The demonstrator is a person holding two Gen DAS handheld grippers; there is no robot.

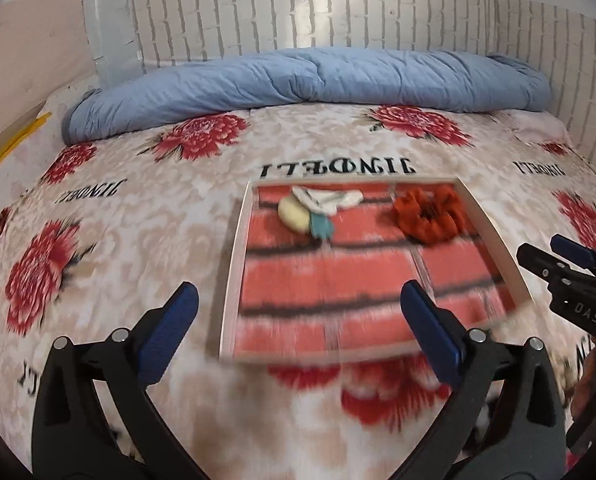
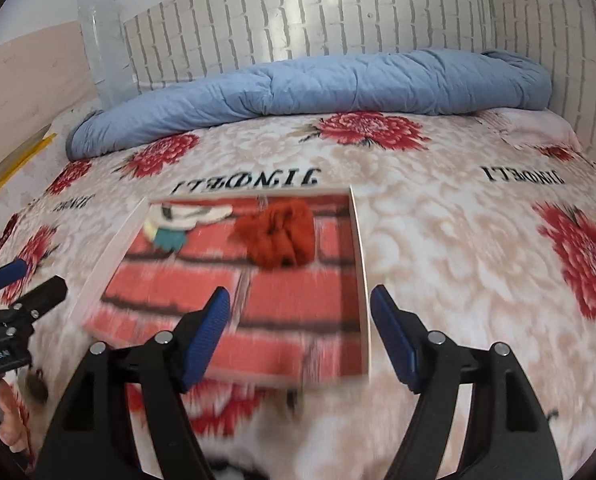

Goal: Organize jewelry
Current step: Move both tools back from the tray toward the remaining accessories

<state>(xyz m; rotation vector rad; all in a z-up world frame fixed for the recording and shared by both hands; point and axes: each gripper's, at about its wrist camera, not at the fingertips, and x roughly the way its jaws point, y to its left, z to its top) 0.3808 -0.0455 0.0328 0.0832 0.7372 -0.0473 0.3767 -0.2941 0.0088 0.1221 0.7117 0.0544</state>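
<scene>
Bed surface, tray (image 1: 234, 264) lying flat on the flowered blanket (image 1: 110, 208). Both views are blurred, so fine detail is not resolved.

Left tongs (image 1: 298, 328): jaws are seen spread wide, nothing between the pads. The tray's left rim lies between the two fingers in this view, ahead and slightly below; no contact is seen.

Ahead of the left tongs, at the tray's far end, a small cluster is noted: a white piece (image 1: 330, 198), a cream disc (image 1: 294, 214) and a teal piece (image 1: 322, 226), touching or overlapping. Whether these are jewelry or hair items cannot be told.

To the right of the cluster, still at the far end, a red scrunchie (image 1: 430, 216) is seen, apart from the cluster.

Right tongs (image 2: 300, 330): jaws are seen open, less wide than the left, empty. The tray's right rim (image 2: 362, 280) runs between the fingers, just ahead.

Key relation: the tray's long axis runs away from both tongs, and all items sit at its far end. The cluster is judged nearer the left tongs, the scrunchie nearer the right. Any pick is judged to need a forward reach over the tray's bare near part.
</scene>
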